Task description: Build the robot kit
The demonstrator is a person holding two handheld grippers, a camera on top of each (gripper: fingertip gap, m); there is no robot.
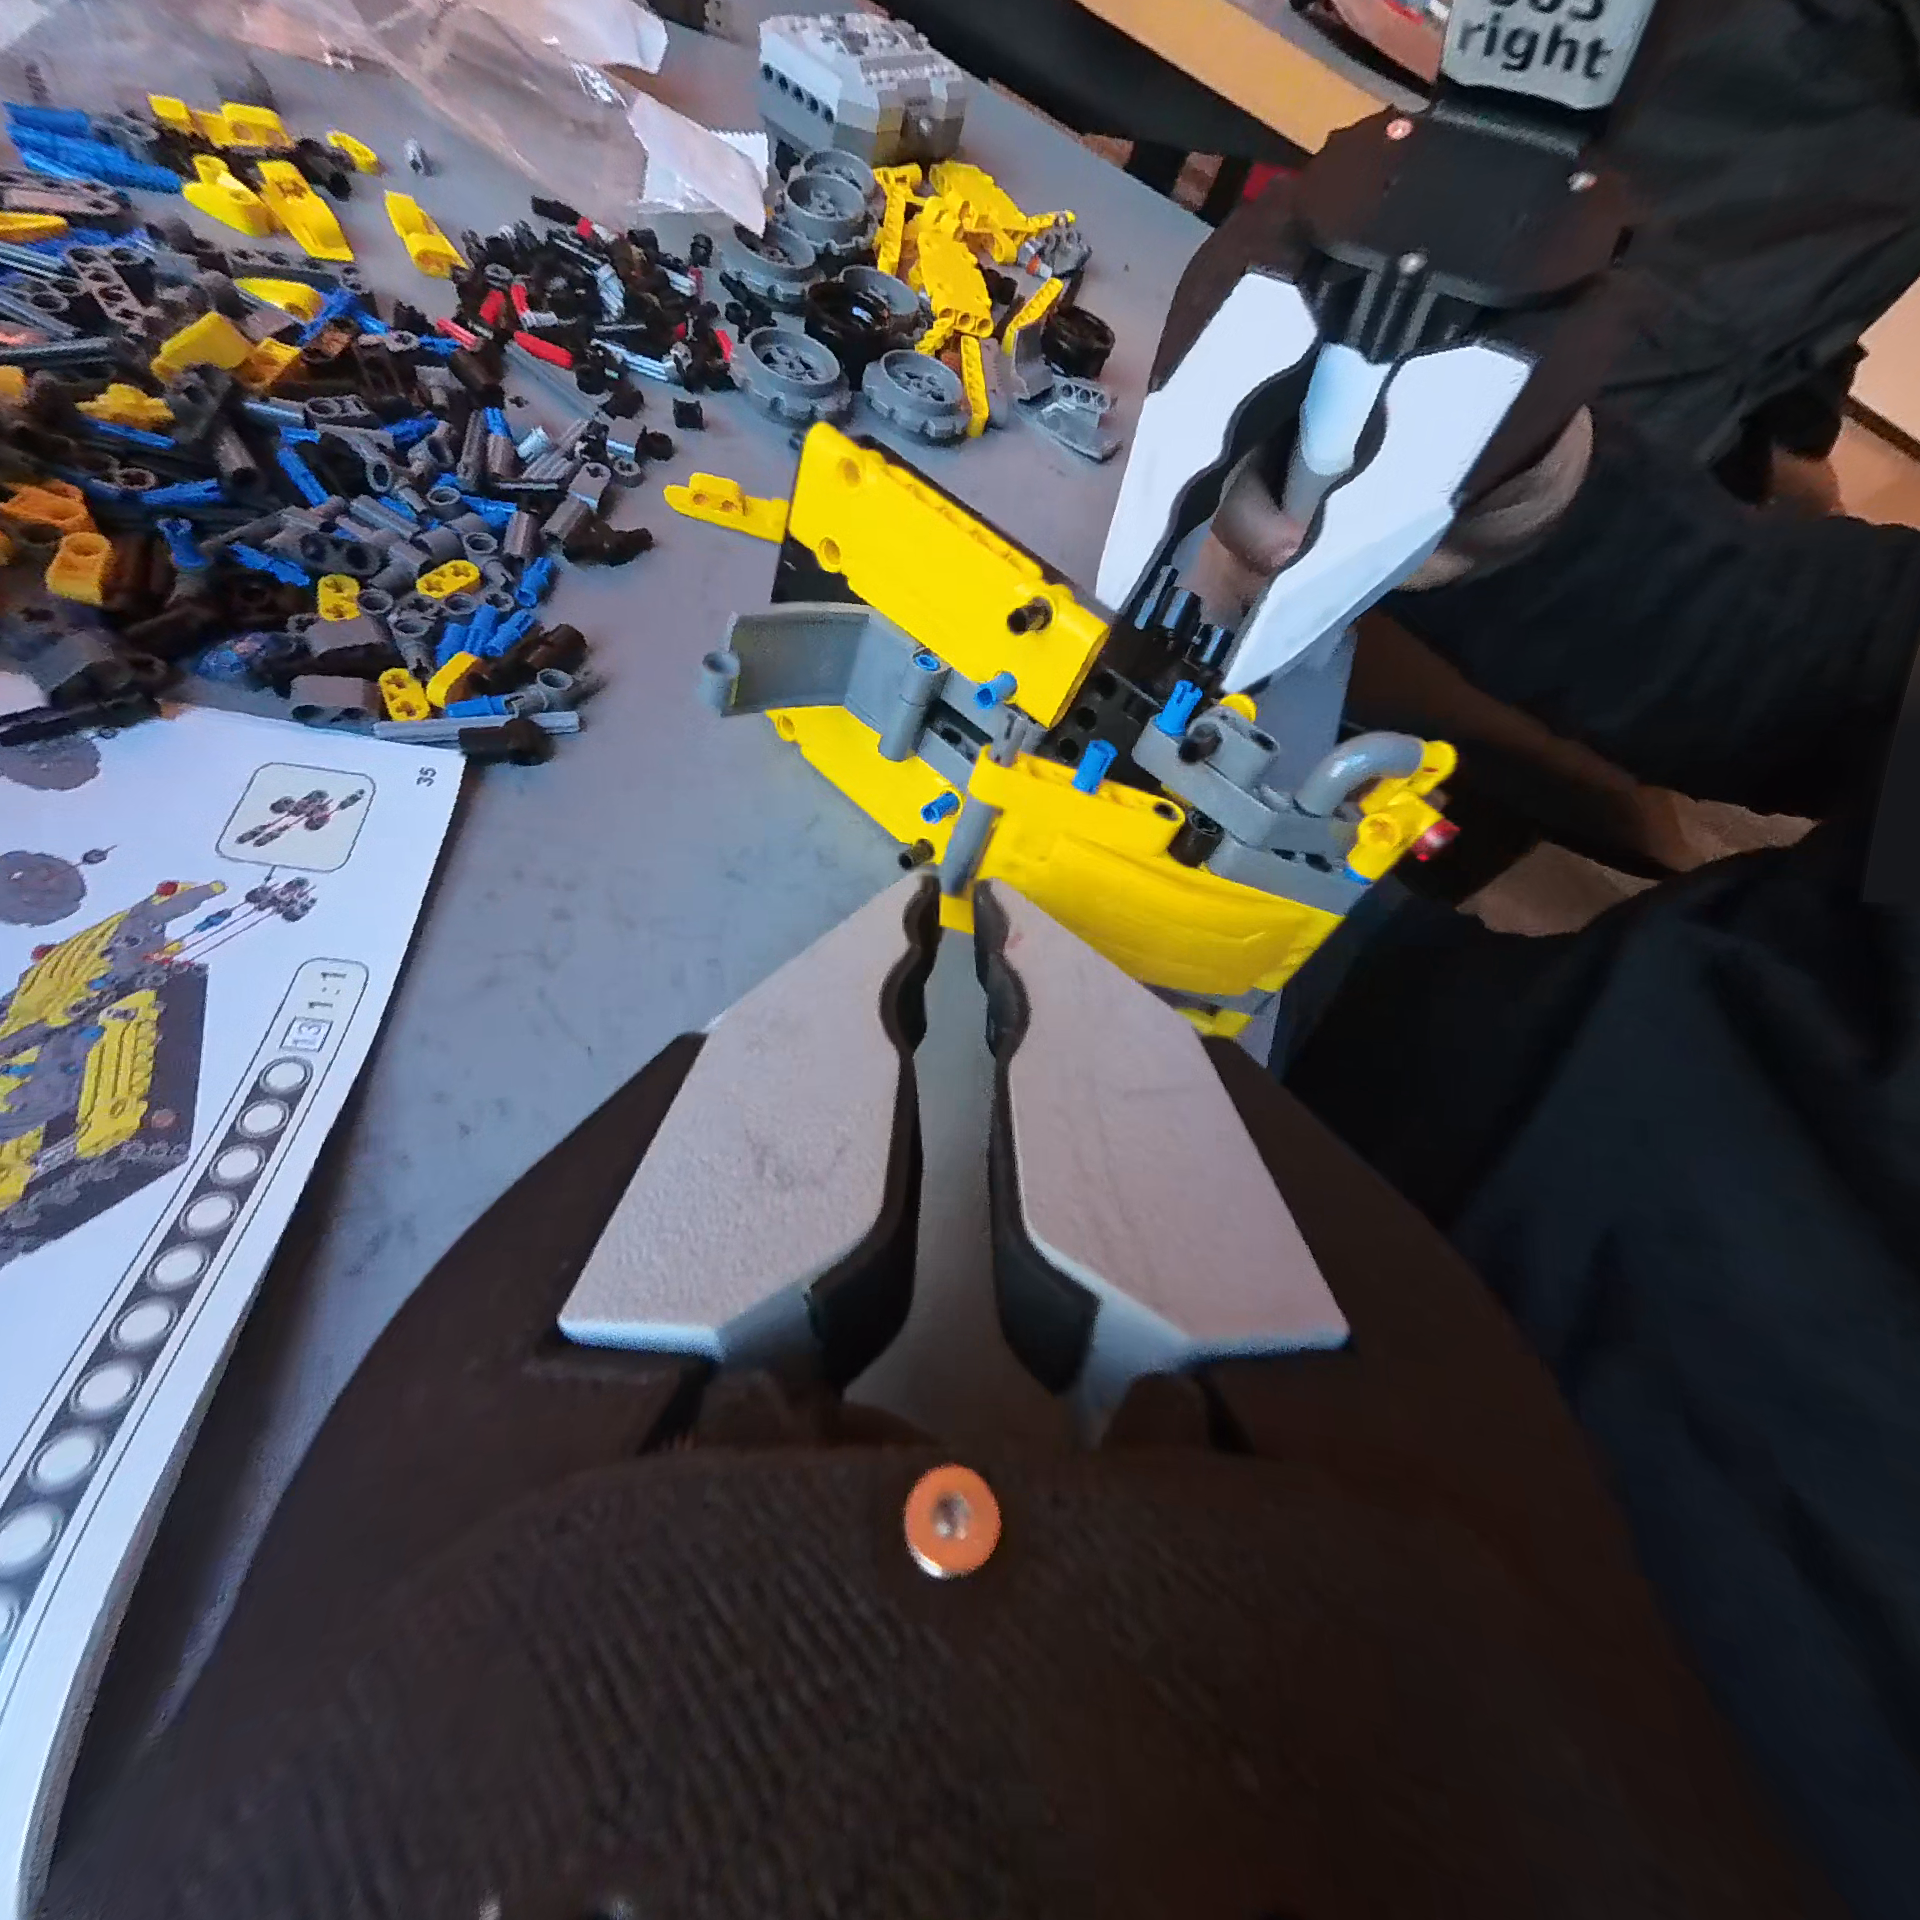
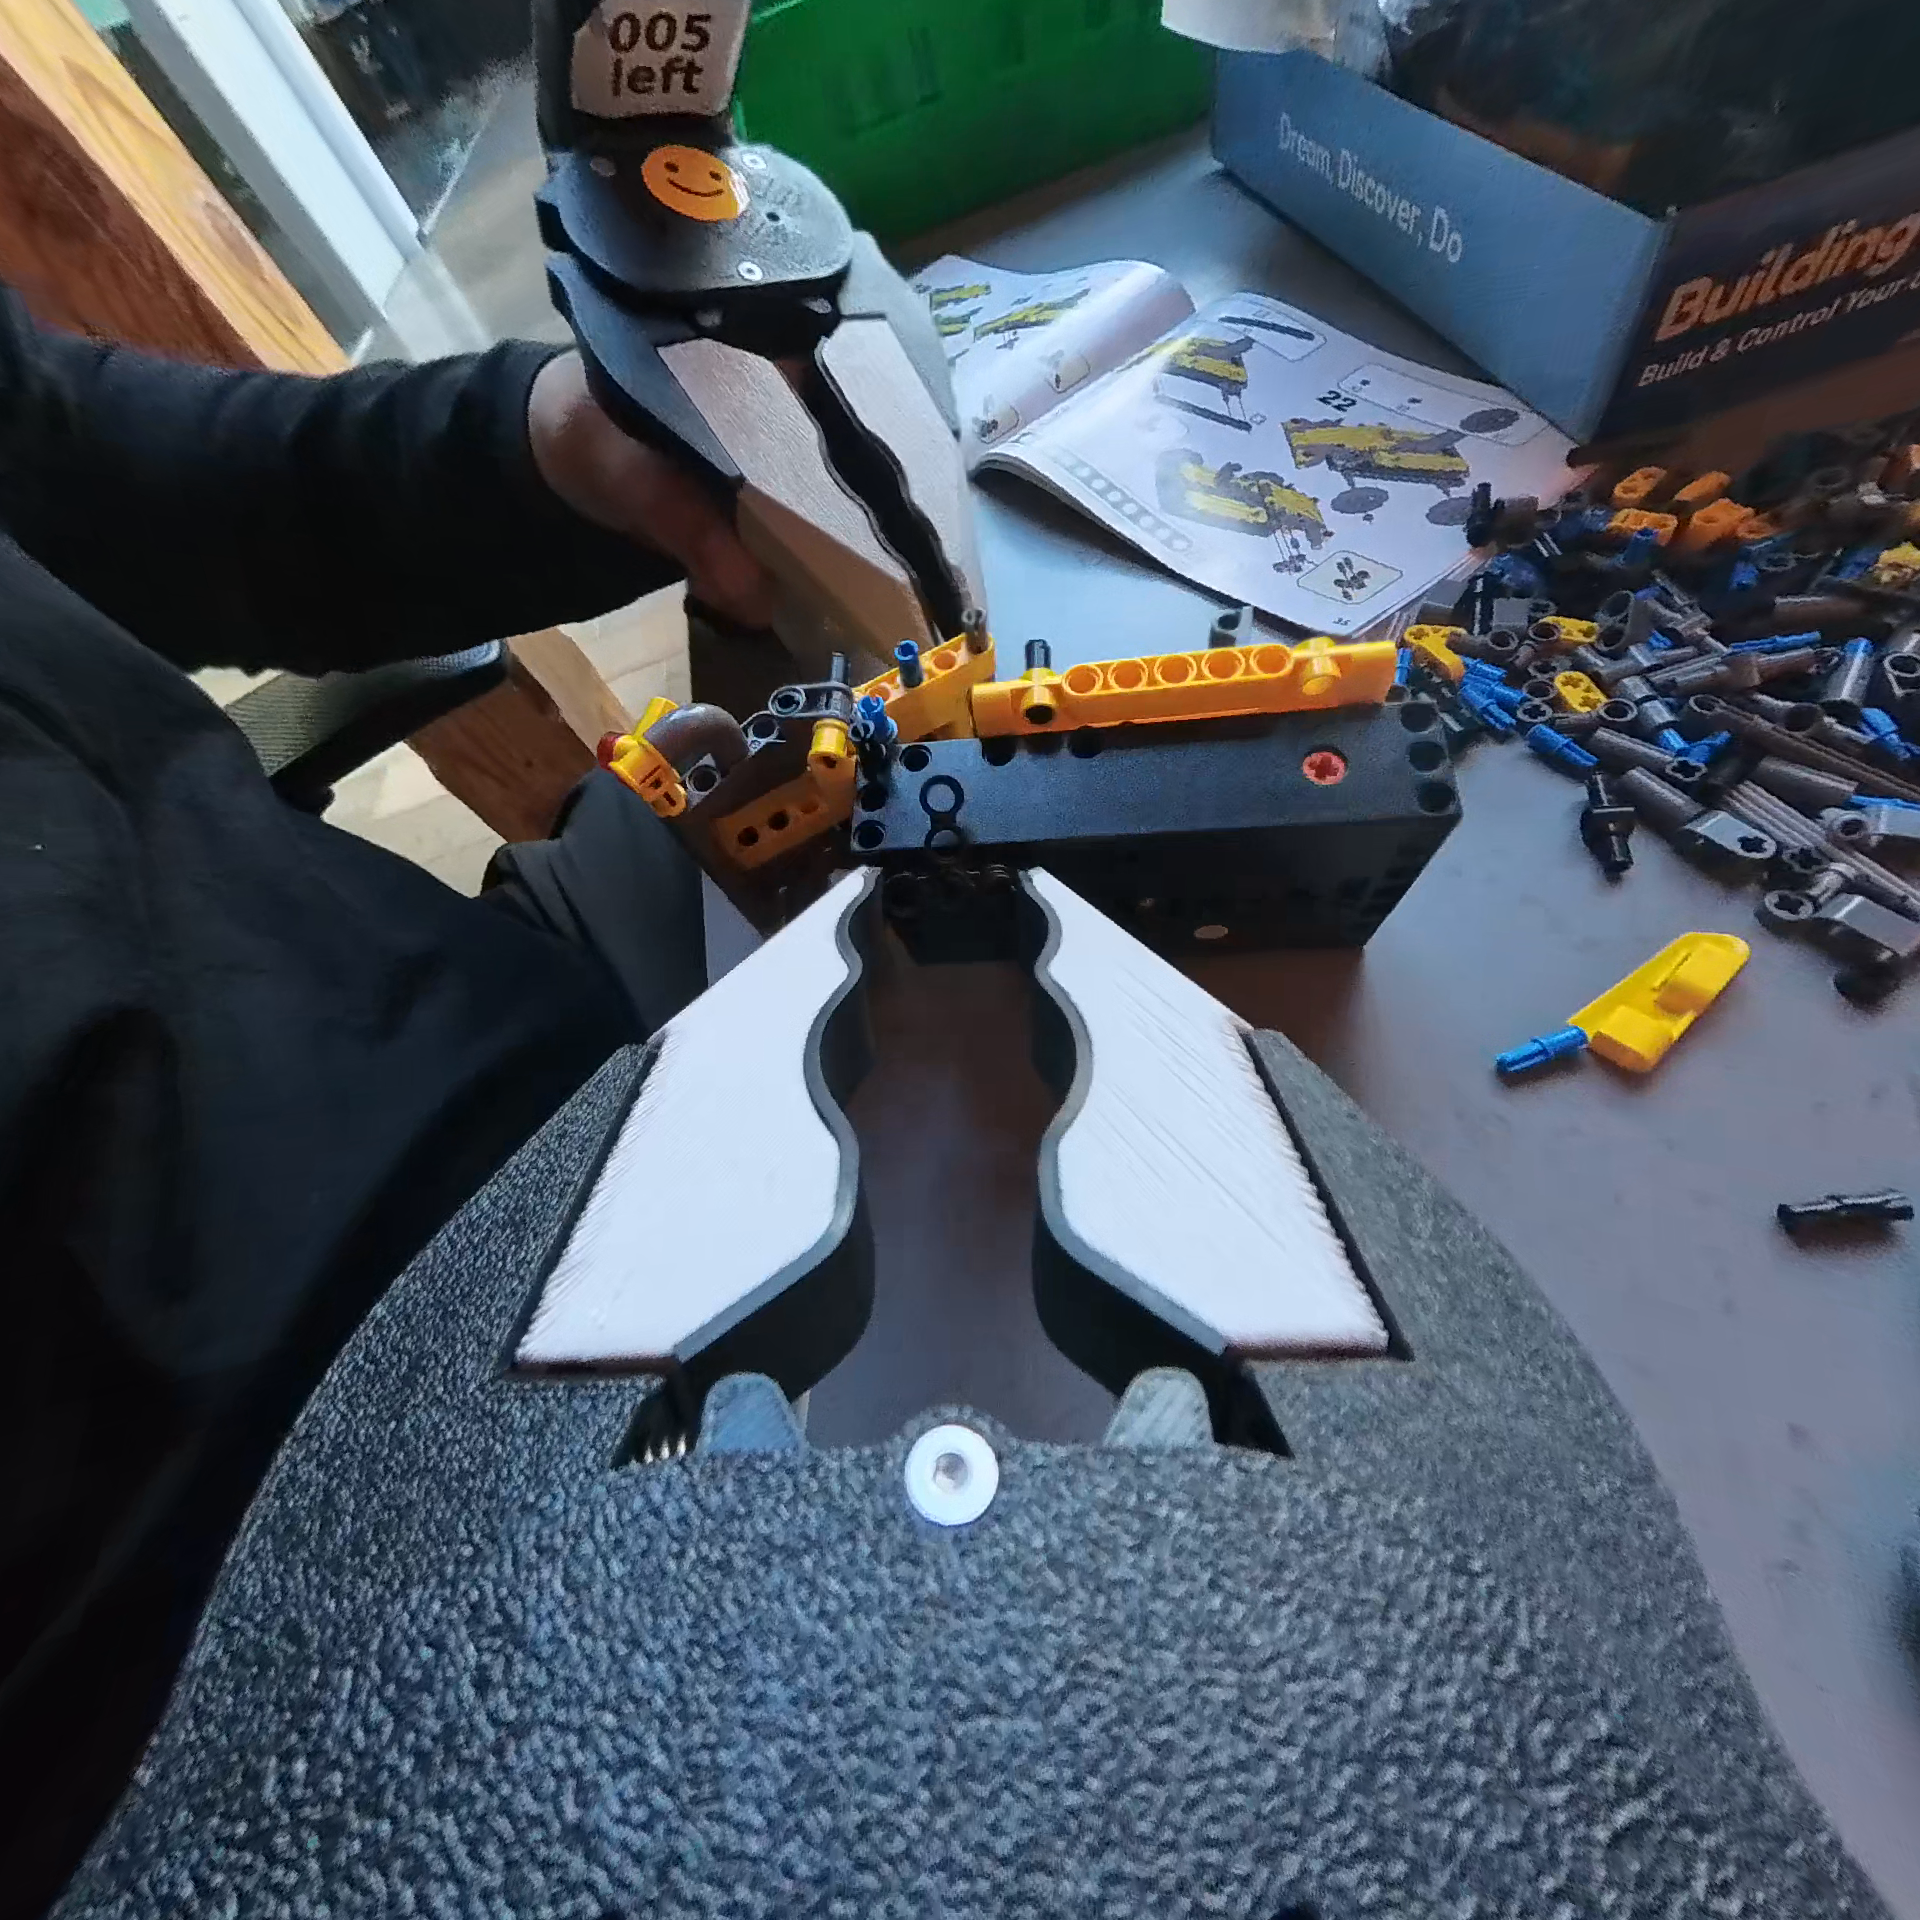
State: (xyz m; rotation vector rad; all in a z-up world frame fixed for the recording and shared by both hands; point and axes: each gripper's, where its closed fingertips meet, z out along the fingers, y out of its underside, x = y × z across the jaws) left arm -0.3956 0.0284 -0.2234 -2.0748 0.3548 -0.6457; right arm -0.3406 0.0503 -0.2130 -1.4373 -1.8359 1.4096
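1. The left gripper [image 1: 956, 894] has its fingertips pinched together on a small grey pin [image 1: 964, 836] that stands at the near edge of the yellow-and-black model [image 1: 1049, 727].
2. The right gripper [image 2: 951, 894] is clamped on a black block on the underside of the model [image 2: 1143, 790], holding it up at the edge of the grey worktop [image 2: 1558, 1195].
3. In the right wrist view, the left gripper [image 2: 961, 623] comes down from above onto the yellow beam [image 2: 1184, 675] on top of the model.
4. A heap of loose black, blue, yellow and grey parts [image 1: 312, 468] lies on the worktop beyond the model, with grey wheels [image 1: 831, 343] beside it.
5. An open instruction booklet [image 1: 208, 987] lies near the left gripper.
6. A single yellow piece with a blue pin [image 2: 1642, 1003] lies apart on the worktop.
7. A cardboard box [image 2: 1558, 239] stands behind the booklet.
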